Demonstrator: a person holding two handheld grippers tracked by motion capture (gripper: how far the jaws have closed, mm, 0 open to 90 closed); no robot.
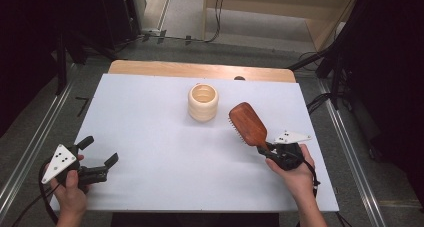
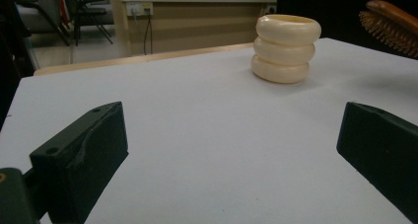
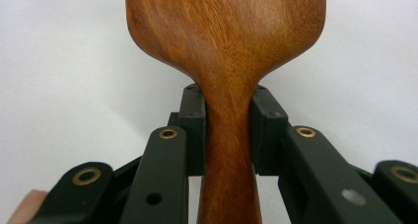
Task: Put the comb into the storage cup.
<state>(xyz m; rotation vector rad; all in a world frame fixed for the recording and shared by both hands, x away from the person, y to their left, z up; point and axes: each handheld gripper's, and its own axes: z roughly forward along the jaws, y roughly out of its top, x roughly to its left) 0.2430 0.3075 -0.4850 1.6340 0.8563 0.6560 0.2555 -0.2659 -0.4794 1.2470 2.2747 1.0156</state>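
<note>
Hairbrush (image 1: 248, 123) handle clamped in right gripper (image 1: 264, 149); left gripper (image 1: 100, 153) wide, empty.

Your cup (image 1: 203, 102) stands on the table (image 1: 150, 137) toward twelve o'clock. The hairbrush (image 1: 248, 123) sits at its four o'clock, just beside it. Your left gripper (image 1: 98, 157) is at the cup's eight o'clock, well apart.

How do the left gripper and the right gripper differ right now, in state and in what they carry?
The left gripper has its fingers spread wide with nothing between them; the right gripper is shut on the wooden hairbrush, pinching its handle. The left gripper rests low at the table edge; the right holds the hairbrush tilted up toward the cream ribbed cup. Both are black, hand-held and carry grey three-cornered plates.
</note>
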